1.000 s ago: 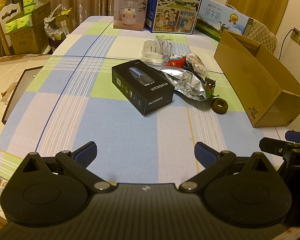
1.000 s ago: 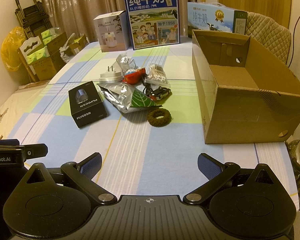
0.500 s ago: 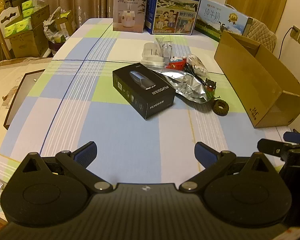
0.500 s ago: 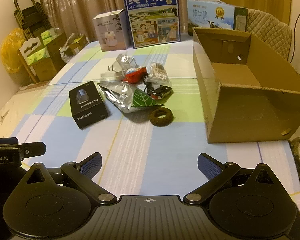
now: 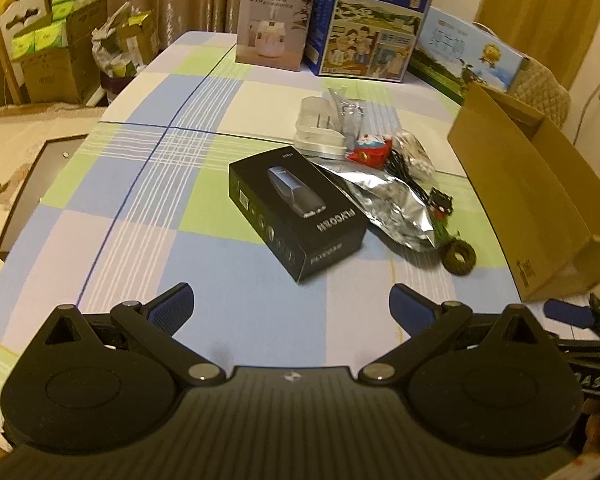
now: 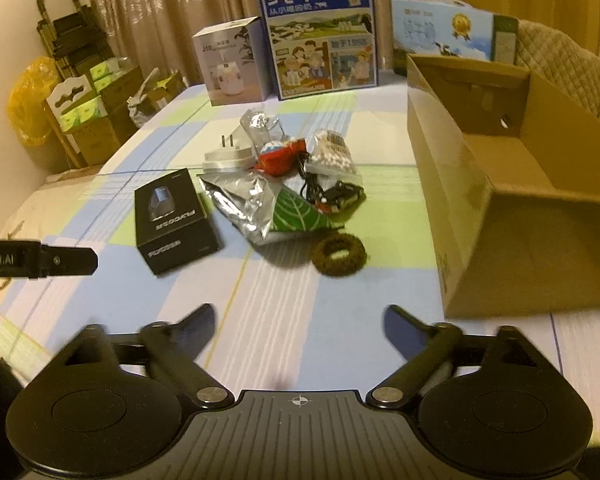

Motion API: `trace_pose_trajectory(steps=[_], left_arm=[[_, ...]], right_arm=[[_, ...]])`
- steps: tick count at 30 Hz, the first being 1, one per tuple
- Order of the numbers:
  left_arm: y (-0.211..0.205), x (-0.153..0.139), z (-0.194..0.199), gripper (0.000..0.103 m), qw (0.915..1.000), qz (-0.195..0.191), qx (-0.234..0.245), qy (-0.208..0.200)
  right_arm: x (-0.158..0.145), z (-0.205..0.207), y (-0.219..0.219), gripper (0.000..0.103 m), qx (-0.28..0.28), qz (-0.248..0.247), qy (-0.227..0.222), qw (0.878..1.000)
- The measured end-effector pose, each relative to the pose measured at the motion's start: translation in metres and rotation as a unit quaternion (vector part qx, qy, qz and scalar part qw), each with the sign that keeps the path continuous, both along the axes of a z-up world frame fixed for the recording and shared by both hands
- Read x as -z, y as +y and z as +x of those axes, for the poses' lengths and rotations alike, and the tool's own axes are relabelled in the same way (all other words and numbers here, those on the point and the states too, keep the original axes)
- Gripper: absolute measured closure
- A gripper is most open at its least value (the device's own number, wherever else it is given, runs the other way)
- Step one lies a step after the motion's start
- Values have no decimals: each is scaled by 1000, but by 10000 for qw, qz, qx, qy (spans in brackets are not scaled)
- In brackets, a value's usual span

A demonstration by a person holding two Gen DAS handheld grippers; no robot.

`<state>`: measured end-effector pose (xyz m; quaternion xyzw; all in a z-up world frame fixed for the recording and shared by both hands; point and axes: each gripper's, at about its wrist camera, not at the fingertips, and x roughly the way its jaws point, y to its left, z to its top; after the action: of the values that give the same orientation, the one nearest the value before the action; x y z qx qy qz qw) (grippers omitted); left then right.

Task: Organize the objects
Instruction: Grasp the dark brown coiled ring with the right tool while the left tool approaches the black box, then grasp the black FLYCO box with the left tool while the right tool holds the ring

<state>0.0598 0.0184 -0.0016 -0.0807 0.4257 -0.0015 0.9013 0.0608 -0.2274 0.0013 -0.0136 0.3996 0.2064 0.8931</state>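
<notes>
A black Flyco box [image 5: 296, 210] lay mid-surface beside a foil pouch [image 5: 388, 204] and a dark hair tie [image 6: 339, 255], near an open cardboard box [image 6: 500, 208] at the right edge. Both the left gripper [image 5: 290, 306] and right gripper [image 6: 299, 322] hovered with fingers spread, empty.

Table [image 6: 284, 320] layout, right-wrist view: the shaver box [image 6: 174, 222] lies left of the foil pouch [image 6: 260, 208], with the ring [image 6: 339, 255] before the pouch. Behind them sit the plug adapter [image 6: 228, 156] and a bag of swabs [image 6: 332, 152] (cable [image 6: 312, 188] tangled between). The cardboard box [image 6: 480, 216] stands right; three cartons line the far edge.
</notes>
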Motion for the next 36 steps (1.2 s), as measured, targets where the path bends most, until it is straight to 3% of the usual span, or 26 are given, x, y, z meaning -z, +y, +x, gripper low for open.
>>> trace_pose_trajectory(steps=[11, 21, 25, 30, 36], left_arm=[[4, 21, 47, 1, 10000, -29, 53, -59], [-1, 34, 70, 1, 9997, 19, 232, -26], [-1, 36, 73, 1, 9997, 51, 231, -34], [-3, 37, 75, 1, 9995, 135, 275, -41], [-3, 38, 76, 1, 9997, 171, 164, 45]], right_arm=[[32, 58, 19, 26, 18, -361, -196, 9992], [58, 99, 28, 34, 200, -420, 61, 9989], [64, 102, 26, 45, 318, -498, 96, 9982], [62, 99, 26, 84, 334, -650, 29, 9973], [49, 81, 24, 88, 347, -615, 3, 9975]])
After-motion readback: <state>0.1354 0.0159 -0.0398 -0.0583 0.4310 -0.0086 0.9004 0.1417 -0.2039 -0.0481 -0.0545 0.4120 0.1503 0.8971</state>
